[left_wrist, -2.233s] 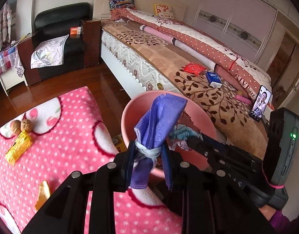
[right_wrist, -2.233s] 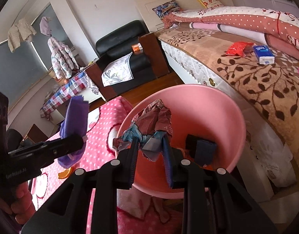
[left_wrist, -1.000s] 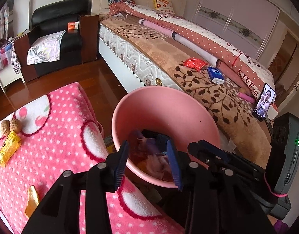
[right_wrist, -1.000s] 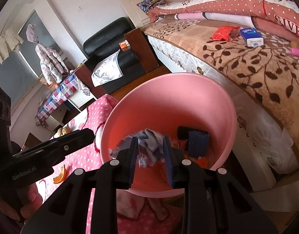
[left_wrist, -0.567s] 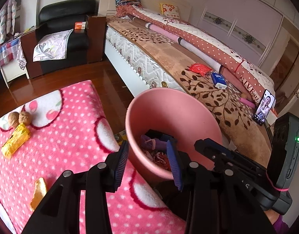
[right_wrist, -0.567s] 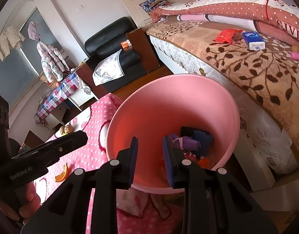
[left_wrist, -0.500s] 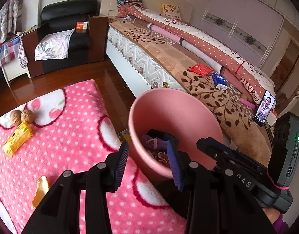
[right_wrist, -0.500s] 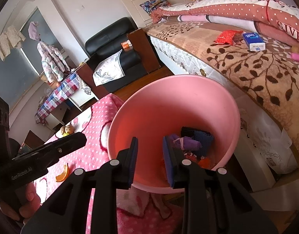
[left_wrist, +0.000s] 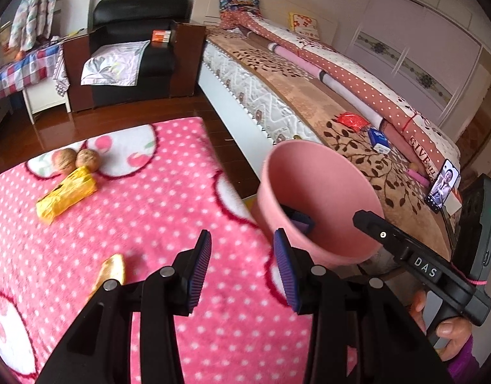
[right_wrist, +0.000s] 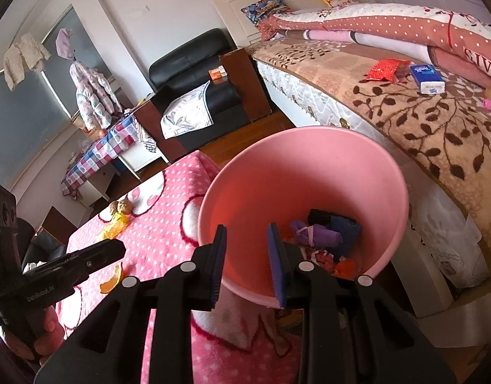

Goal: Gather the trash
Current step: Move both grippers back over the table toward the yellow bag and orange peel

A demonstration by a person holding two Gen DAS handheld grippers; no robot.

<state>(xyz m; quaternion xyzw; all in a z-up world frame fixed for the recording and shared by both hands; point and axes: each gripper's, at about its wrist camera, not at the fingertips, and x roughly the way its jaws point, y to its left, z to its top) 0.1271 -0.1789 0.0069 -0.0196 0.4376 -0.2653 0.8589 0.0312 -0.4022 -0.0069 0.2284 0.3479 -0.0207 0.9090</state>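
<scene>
A pink bin (right_wrist: 309,166) stands beside the pink dotted blanket (left_wrist: 149,211); it also shows in the left wrist view (left_wrist: 322,198). Inside lie a purple cloth bundle (right_wrist: 316,235), a dark blue item (right_wrist: 344,228) and crumpled wrappers (right_wrist: 325,260). My left gripper (left_wrist: 242,256) is open and empty over the blanket, left of the bin. My right gripper (right_wrist: 245,252) is open and empty at the bin's near rim. On the blanket lie a yellow wrapper (left_wrist: 66,195), two walnuts (left_wrist: 76,160) and an orange peel (left_wrist: 112,272).
A bed (left_wrist: 309,89) runs behind the bin, with a red packet (left_wrist: 352,120), a blue box (left_wrist: 378,139) and a phone (left_wrist: 442,185) on it. A black armchair (left_wrist: 133,48) and a checked table (right_wrist: 101,147) stand farther back across a wooden floor.
Both grippers let their cloth bundles go into the bin and opened. The left gripper has since swung left, over the blanket. The right gripper has pulled back to the bin's rim.
</scene>
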